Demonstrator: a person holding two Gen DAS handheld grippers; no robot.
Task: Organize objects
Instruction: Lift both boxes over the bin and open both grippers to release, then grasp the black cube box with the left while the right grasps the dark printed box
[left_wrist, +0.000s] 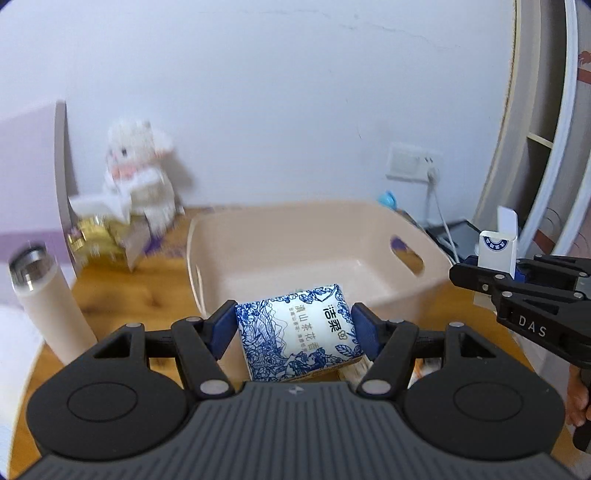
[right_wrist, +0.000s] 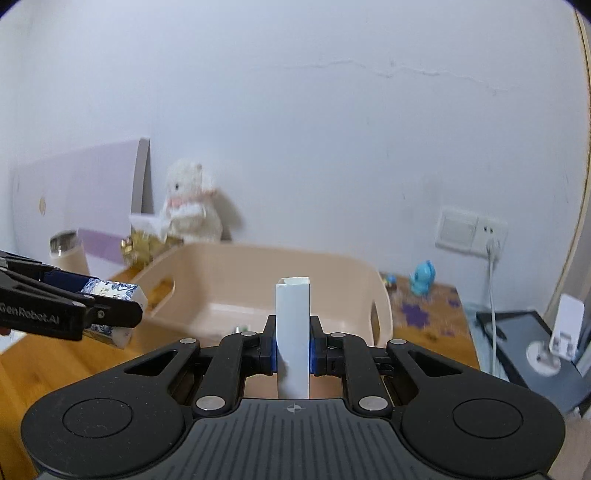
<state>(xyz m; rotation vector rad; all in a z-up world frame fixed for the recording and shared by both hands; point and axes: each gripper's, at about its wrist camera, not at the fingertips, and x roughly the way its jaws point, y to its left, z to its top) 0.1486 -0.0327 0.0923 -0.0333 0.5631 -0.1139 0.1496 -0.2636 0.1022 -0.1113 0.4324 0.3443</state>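
Your left gripper (left_wrist: 295, 325) pinches a blue-and-white floral tissue pack (left_wrist: 297, 330) at the beige basket's (left_wrist: 258, 236) six o'clock rim. Your right gripper (right_wrist: 293, 343) clamps an upright white carton (right_wrist: 293, 325), open-topped; its lower end is hidden behind the gripper body.

A home bedroom: plush toy (left_wrist: 138, 170), wall socket (right_wrist: 471, 230), wooden tabletop (left_wrist: 110, 291), beige storage bin (right_wrist: 258, 273).

Soft even daylight, blurred background, fisheye-curved dark corners.
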